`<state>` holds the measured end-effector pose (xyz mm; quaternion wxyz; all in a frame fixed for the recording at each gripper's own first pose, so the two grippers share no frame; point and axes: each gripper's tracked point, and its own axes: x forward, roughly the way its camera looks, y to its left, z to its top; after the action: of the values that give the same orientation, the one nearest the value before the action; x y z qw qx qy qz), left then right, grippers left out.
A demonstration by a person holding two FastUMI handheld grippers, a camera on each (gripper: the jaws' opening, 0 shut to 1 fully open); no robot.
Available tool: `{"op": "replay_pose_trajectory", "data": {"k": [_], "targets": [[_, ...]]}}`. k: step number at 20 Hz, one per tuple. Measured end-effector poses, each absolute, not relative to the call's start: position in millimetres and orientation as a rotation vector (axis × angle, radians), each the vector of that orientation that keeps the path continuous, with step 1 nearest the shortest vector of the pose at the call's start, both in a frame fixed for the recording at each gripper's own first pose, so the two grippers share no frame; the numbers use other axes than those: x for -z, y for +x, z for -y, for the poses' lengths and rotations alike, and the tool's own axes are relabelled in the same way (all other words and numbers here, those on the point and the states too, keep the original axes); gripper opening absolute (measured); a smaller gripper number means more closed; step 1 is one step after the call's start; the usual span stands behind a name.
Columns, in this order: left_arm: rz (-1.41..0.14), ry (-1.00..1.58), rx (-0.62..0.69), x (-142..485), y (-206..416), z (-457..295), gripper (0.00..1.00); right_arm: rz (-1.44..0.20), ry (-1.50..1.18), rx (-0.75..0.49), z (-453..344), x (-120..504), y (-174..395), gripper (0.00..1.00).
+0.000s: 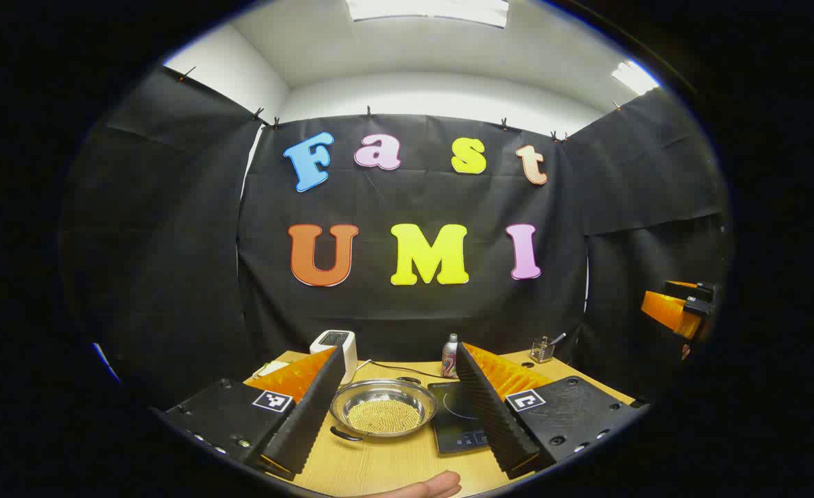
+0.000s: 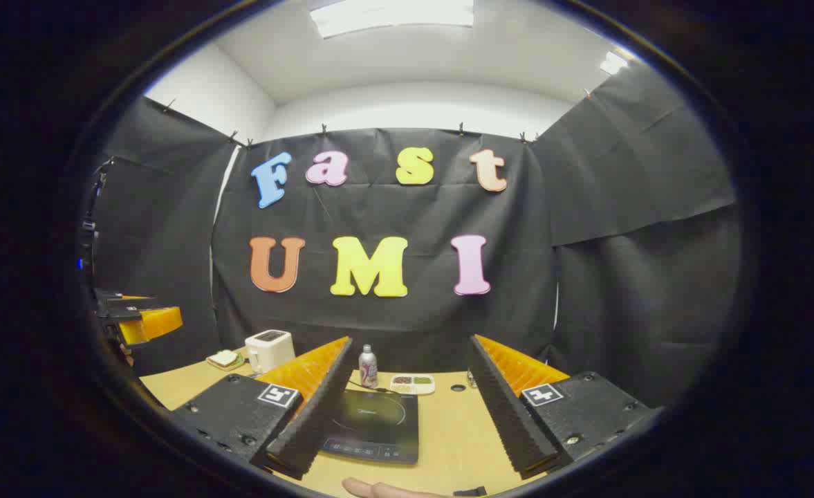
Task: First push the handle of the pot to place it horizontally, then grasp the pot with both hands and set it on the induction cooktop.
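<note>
A steel pot (image 1: 383, 413) with yellowish grains inside sits on the wooden table (image 1: 393, 463), a small dark handle (image 1: 346, 434) at its near-left rim. The black induction cooktop (image 1: 458, 418) lies right beside it, touching or nearly so. My left gripper (image 1: 401, 350) is open above the table's near side, the pot lying between its fingers in the view. In the right gripper view the cooktop (image 2: 375, 422) lies just ahead of my right gripper (image 2: 410, 340), which is open and holds nothing. Each gripper also shows at the other view's edge: right gripper (image 1: 680, 308), left gripper (image 2: 137, 318).
At the back of the table stand a white toaster (image 2: 268, 349), a small bottle (image 2: 368, 366), a flat dish with food (image 2: 412, 382) and a plate with a sandwich (image 2: 225, 358). A small glass holder (image 1: 543, 348) sits back right. A person's hand (image 1: 427, 486) shows at the near edge.
</note>
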<state>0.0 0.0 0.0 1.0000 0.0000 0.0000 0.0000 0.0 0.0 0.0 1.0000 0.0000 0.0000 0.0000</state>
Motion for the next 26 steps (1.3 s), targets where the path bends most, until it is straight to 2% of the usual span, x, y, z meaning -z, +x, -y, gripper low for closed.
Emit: {"op": "replay_pose_trajectory", "data": {"k": [11, 12, 13, 17, 20, 21, 23, 25, 26], "targets": [[-0.007, -0.048, -0.011, 5, 13, -14, 0.95, 0.083, -0.025, 0.042, 16, -12, -33, 0.99], [-0.013, -0.049, -0.017, 7, 16, -19, 0.87, 0.095, -0.026, 0.048, 16, -14, -34, 1.00], [-0.019, -0.049, -0.024, 8, 18, -23, 0.96, 0.106, -0.027, 0.049, 16, -16, -37, 0.99], [-0.044, -0.055, -0.015, 24, 31, -30, 0.93, 0.110, -0.030, 0.035, 11, -12, -38, 1.00], [-0.001, -0.032, 0.052, 27, 41, -20, 0.91, 0.093, -0.035, 0.024, 4, -5, -31, 1.00], [0.003, -0.018, 0.060, 33, 43, -21, 0.77, 0.084, -0.036, 0.027, 3, -2, -27, 1.00], [-0.001, 0.034, 0.042, 42, 51, -26, 0.76, 0.079, -0.038, 0.023, -3, 0, -23, 0.99], [-0.011, 0.072, 0.057, 50, 53, -21, 0.63, 0.083, -0.038, 0.022, -7, 1, -18, 1.00], [-0.034, 0.088, 0.085, 57, 55, -15, 0.60, 0.080, -0.037, 0.022, -9, 3, -16, 0.99]]}}
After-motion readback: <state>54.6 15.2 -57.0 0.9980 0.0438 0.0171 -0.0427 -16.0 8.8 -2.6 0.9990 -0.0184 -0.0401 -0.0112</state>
